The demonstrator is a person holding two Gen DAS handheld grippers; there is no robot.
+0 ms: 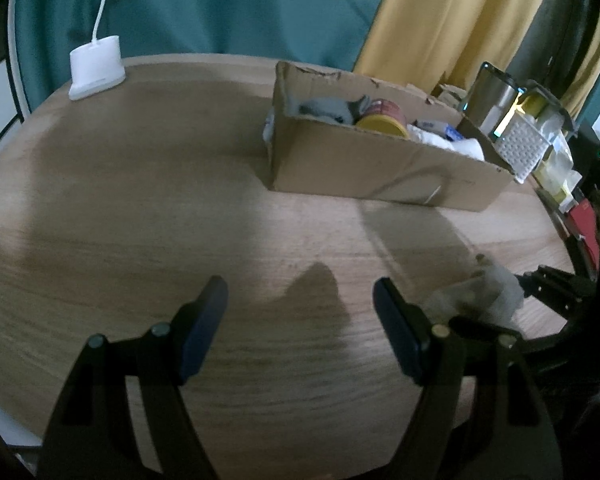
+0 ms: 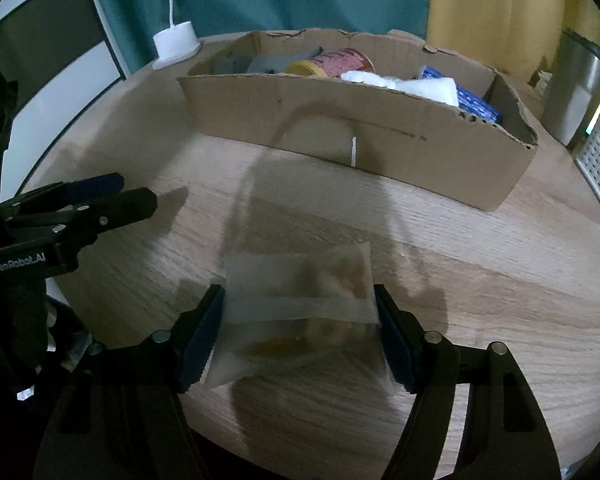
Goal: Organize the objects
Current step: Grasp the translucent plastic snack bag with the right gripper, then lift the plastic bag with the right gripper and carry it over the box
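With most items already in the cardboard box (image 2: pixel 356 128), my right hand-held gripper (image 2: pixel 300 320) straddles the translucent packet (image 2: pixel 300 300) on the table (image 2: pixel 500 280), seemingly clamping it, while my left hand-held gripper (image 1: pixel 300 312) hangs open, empty.

A clear plastic bag (image 2: pixel 300 316) sits between the right hand-held gripper's (image 2: pixel 300 332) fingers, near the cardboard box (image 2: pixel 380 148), on the counter (image 2: pixel 500 280)

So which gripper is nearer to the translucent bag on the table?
Right. The right gripper has the translucent bag between its fingers; the left gripper is beside it, over bare table.
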